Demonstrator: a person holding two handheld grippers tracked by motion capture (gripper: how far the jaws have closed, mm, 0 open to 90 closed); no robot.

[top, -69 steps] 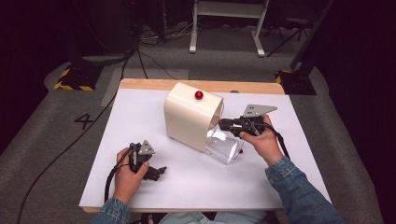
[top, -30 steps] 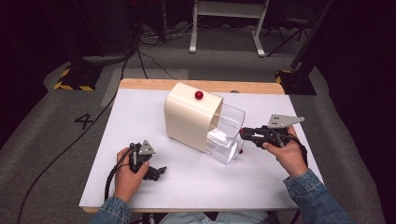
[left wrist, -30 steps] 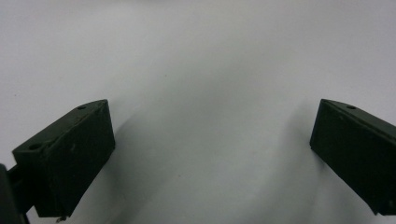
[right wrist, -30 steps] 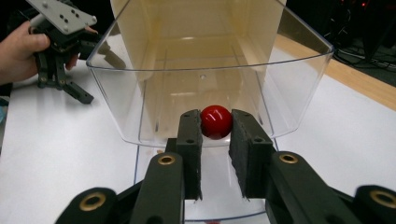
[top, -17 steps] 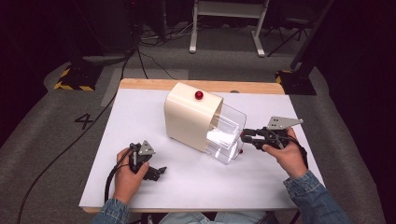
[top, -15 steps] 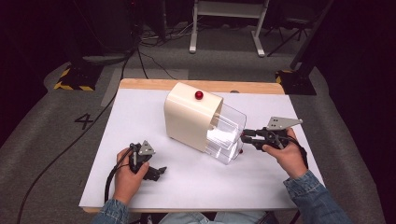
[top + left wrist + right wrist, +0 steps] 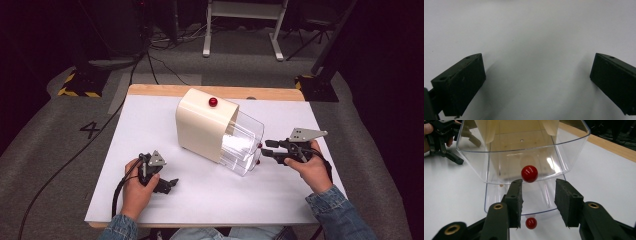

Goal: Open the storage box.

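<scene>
The right gripper (image 7: pixel 537 202), jaws just parted and empty, hovers just before the clear drawer (image 7: pixel 242 145) and its red knob (image 7: pixel 529 173), seemingly freeing it after a pull, while the left gripper (image 7: pixel 167 184) rests open, well apart from the drawer.

Cream box (image 7: pixel 202 125) with clear drawers (image 7: pixel 242 145) and red knobs (image 7: pixel 529 173) — white desk (image 7: pixel 150 120), black tools (image 7: pixel 262 148).

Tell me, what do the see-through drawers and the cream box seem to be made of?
The drawers: probably clear hard plastic, glossy; the inside shows through and the walls reflect light. The cream box: likely smooth plastic with a soft sheen and rounded top, though painted wood is possible.
</scene>
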